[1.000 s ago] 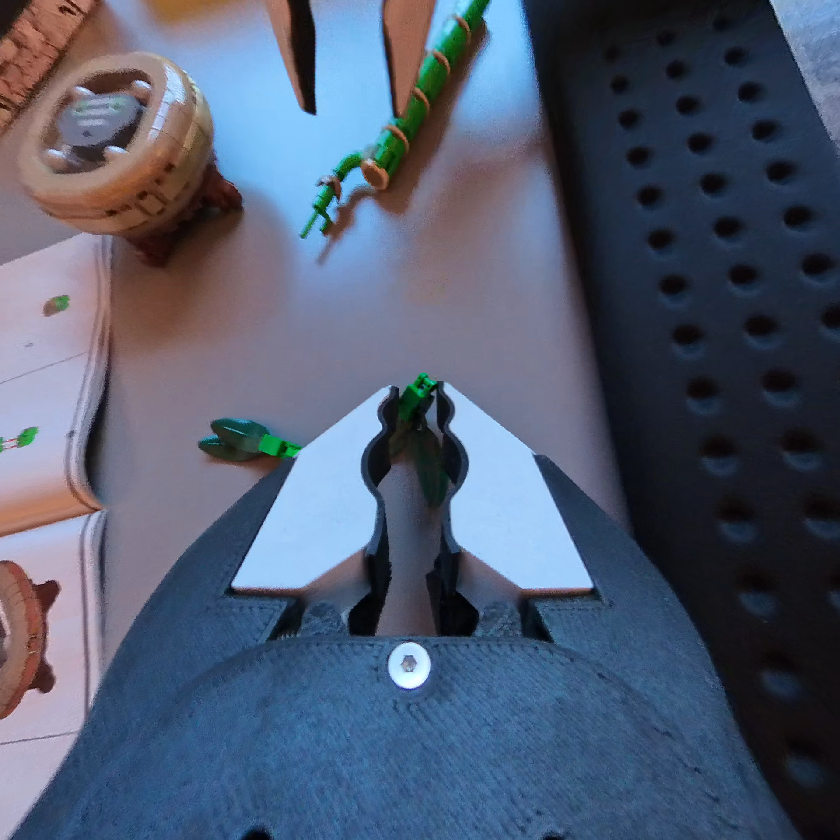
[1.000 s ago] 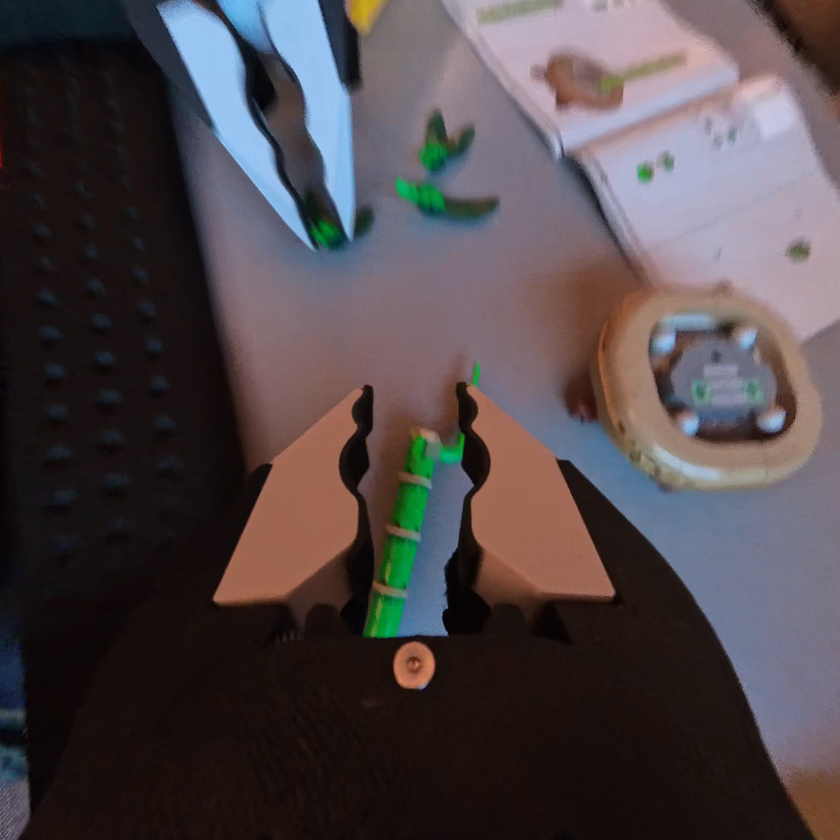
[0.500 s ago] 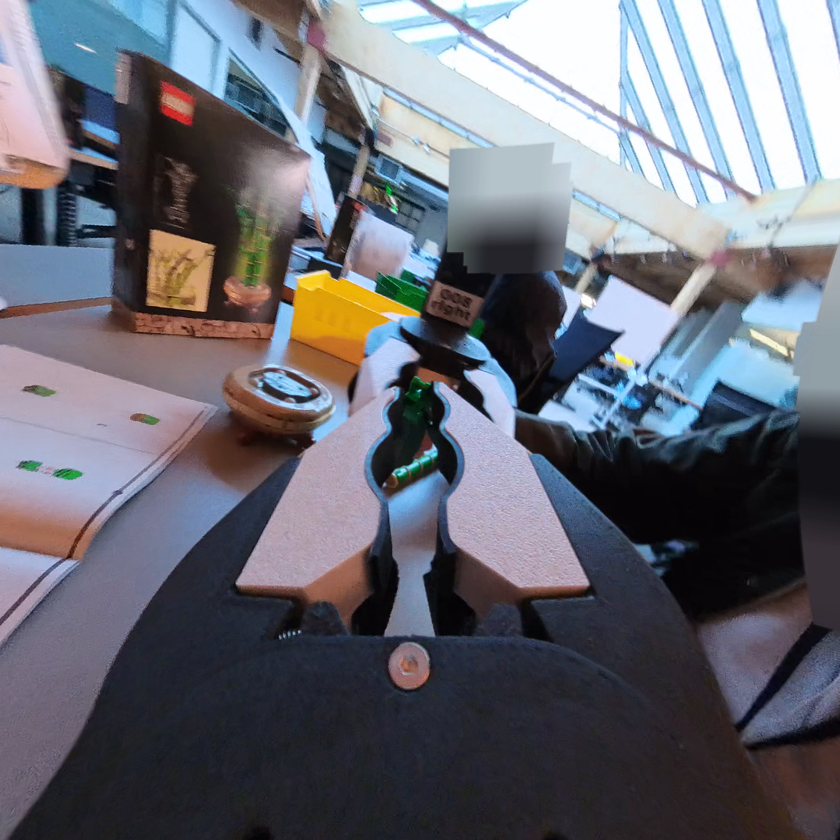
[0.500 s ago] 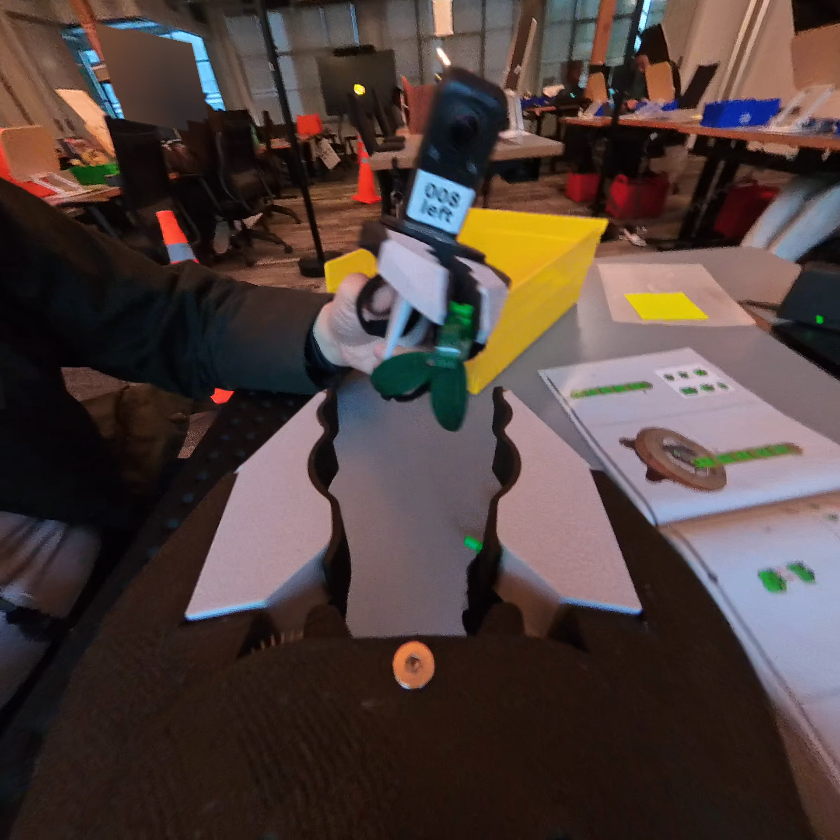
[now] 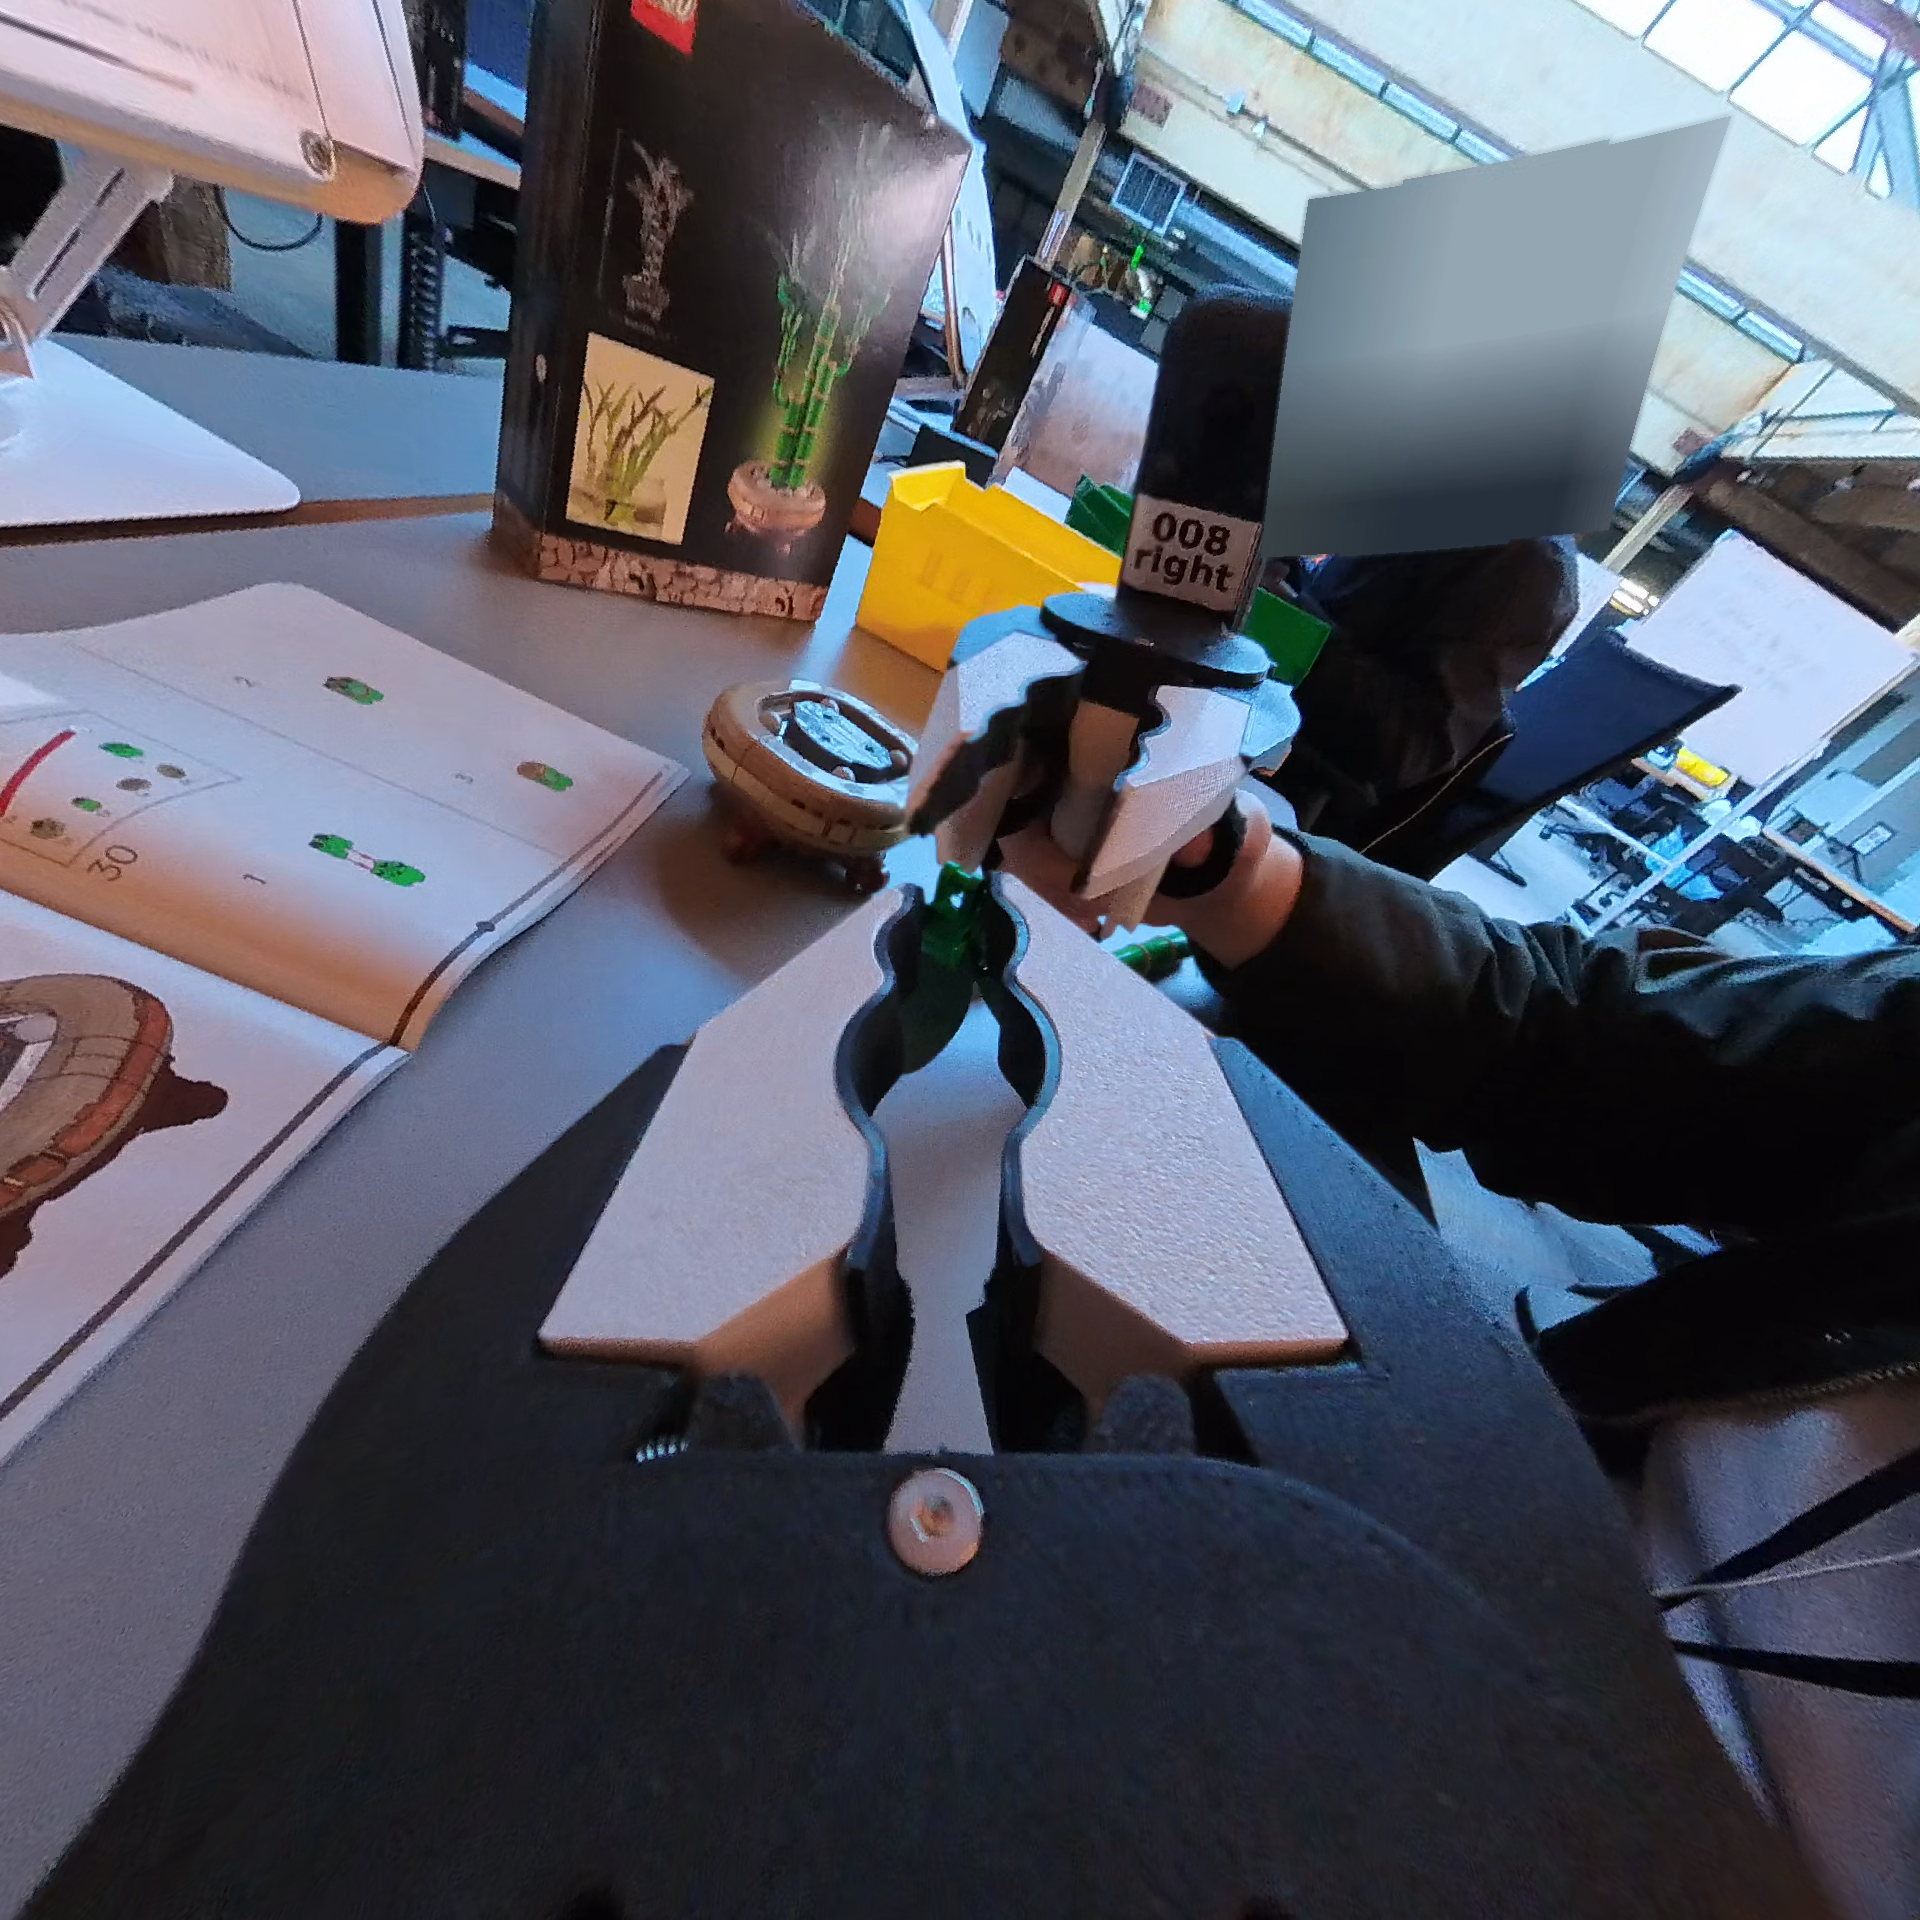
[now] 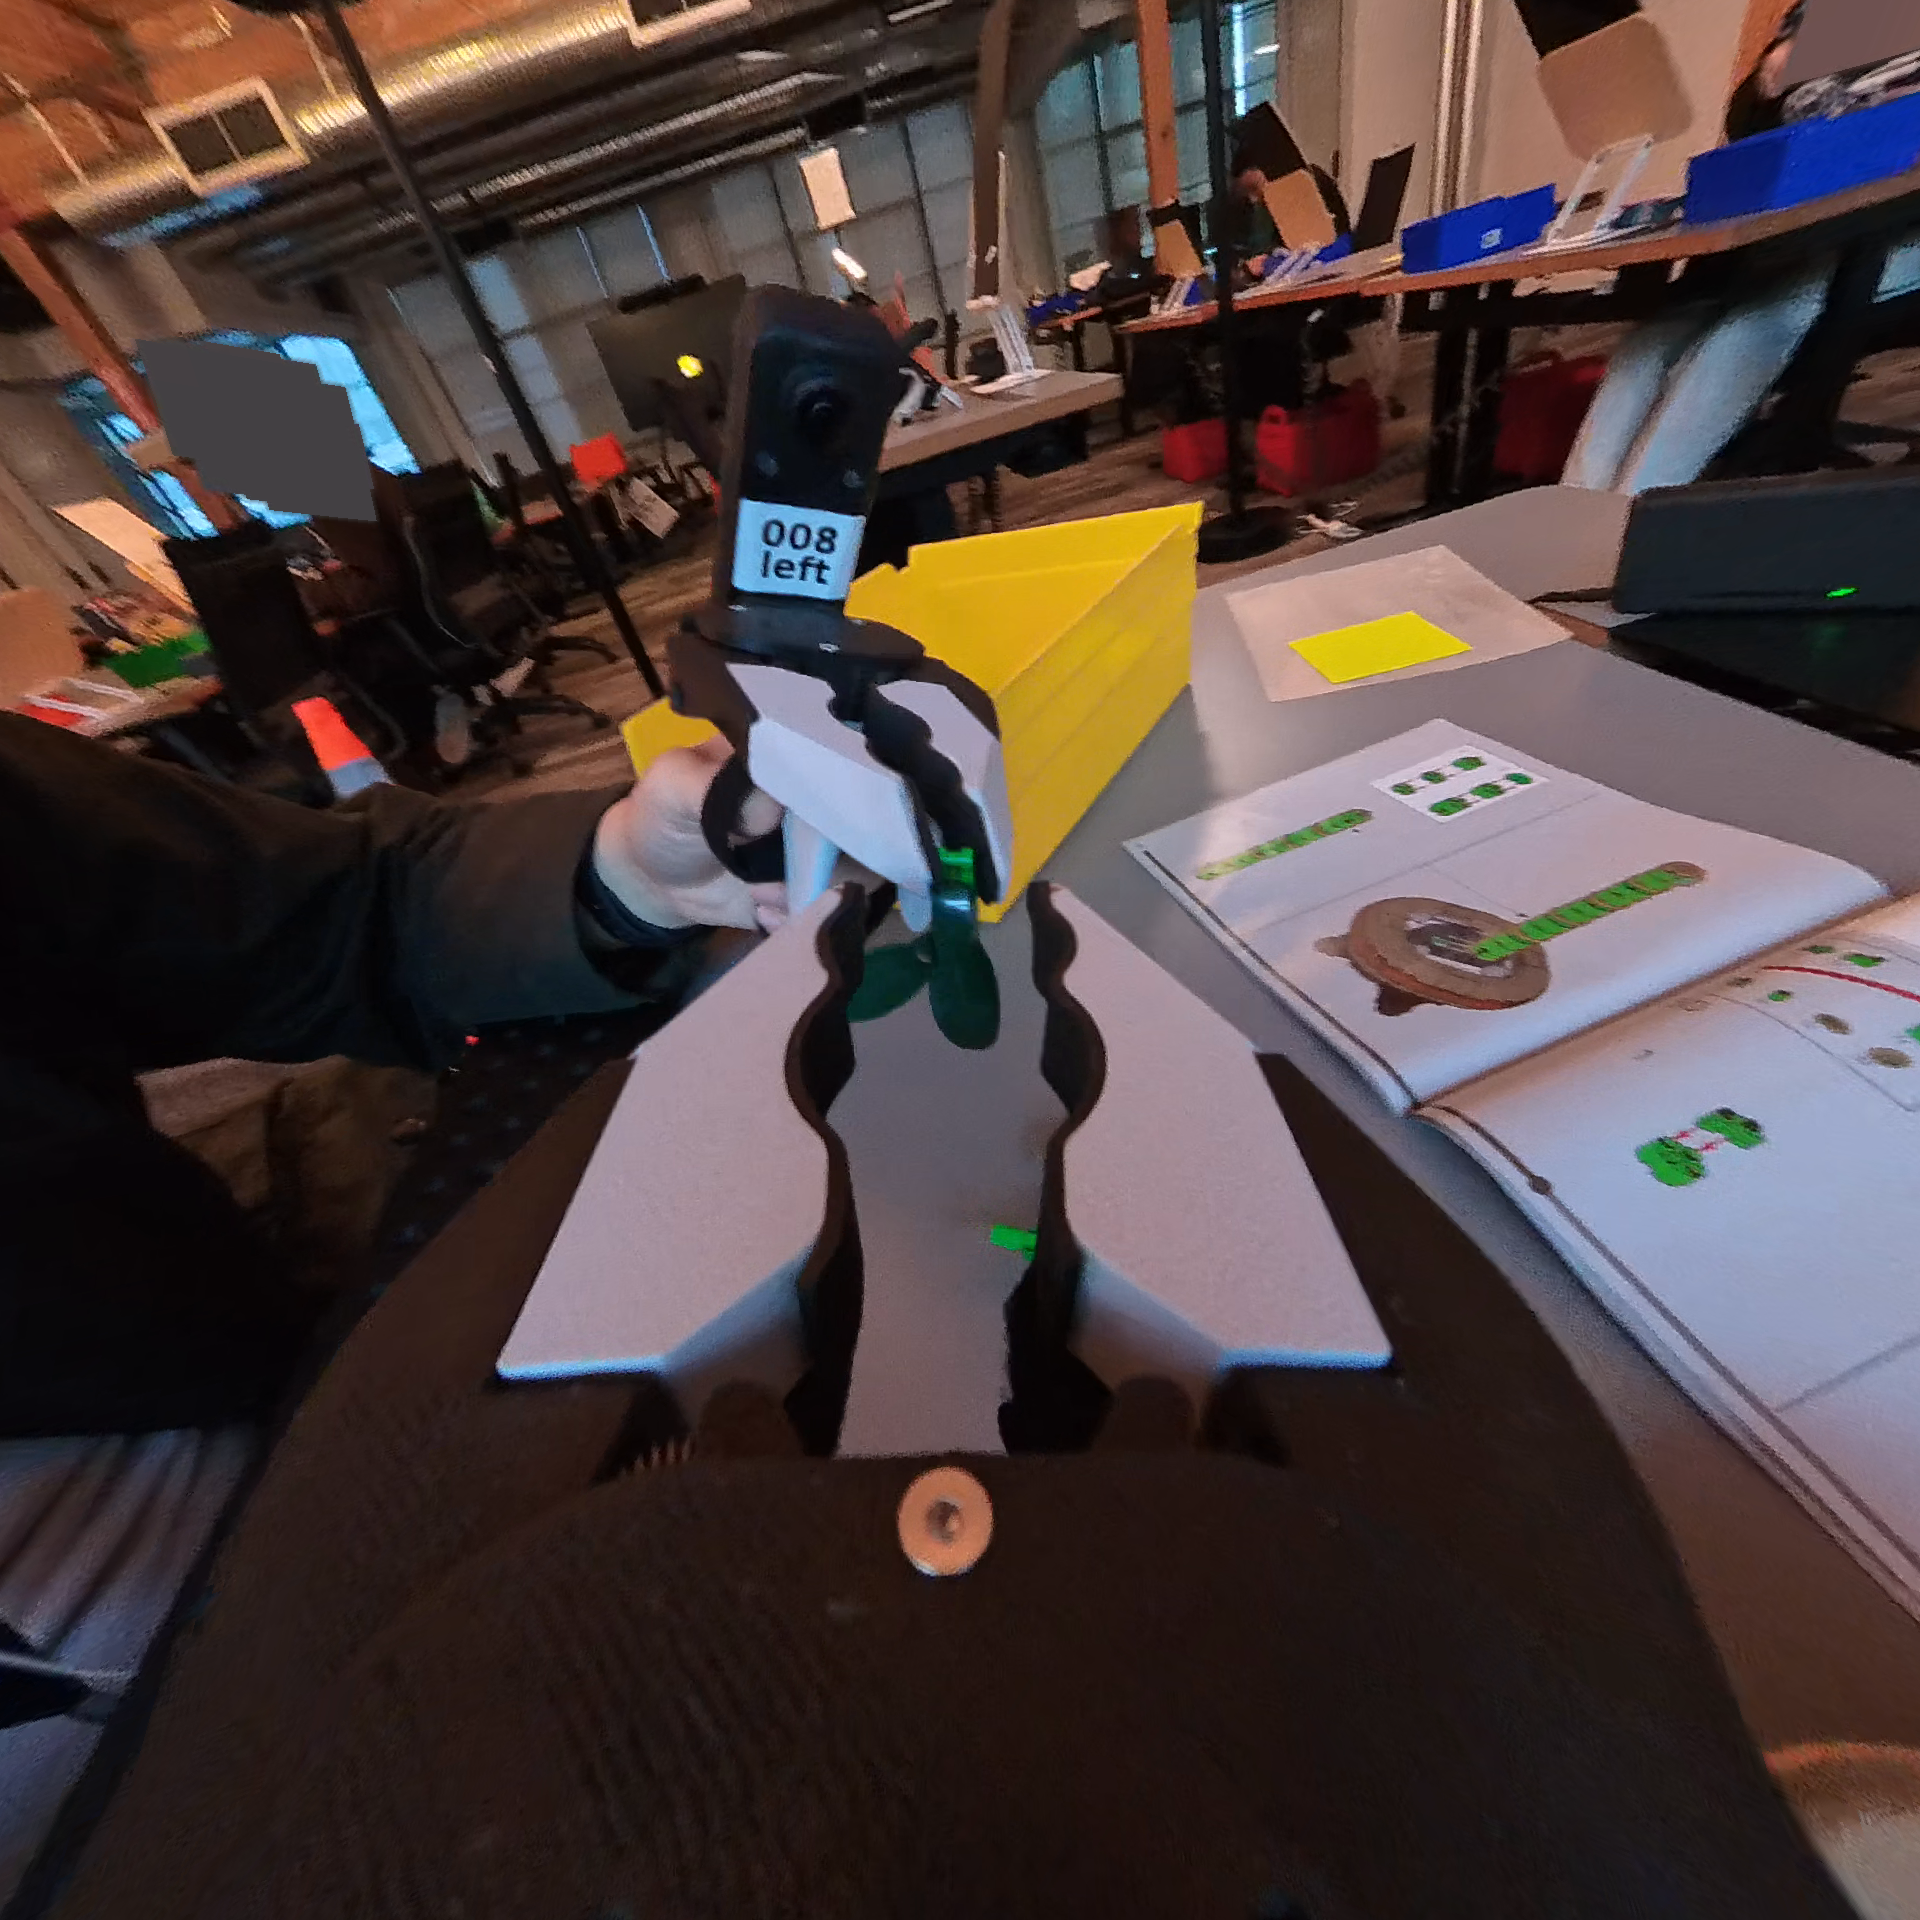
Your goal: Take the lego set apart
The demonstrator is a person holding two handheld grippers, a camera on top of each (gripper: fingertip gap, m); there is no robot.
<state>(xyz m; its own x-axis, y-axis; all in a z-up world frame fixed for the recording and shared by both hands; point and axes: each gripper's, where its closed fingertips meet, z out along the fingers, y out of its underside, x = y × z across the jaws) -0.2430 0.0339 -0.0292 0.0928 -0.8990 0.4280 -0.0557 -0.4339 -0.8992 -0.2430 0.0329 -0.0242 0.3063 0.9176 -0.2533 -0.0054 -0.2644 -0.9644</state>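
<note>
While the left gripper point(image 5: 951, 914) pinches the green leaf sprig point(image 5: 940, 982) at its stem end, jaws closed on it, the dark leaves point(image 6: 940, 987) hang free below its tips in the right wrist view. The right gripper point(image 6: 945, 914) is spread wide and empty, facing the sprig, tips just beside the leaves. To do this well: close right jaws on the leaves only, near the joint, keep the left squeeze firm, then pull straight apart, no twisting, over the table point(image 5: 665, 665) so loose bits don't fly. The tan pot base point(image 5: 805, 764) sits beyond, by the open instruction booklet point(image 5: 312, 790); a green stalk piece point(image 5: 1151, 948) lies under the right hand point(image 5: 1236, 883). Yellow bin point(image 6: 1081, 644) behind.
</note>
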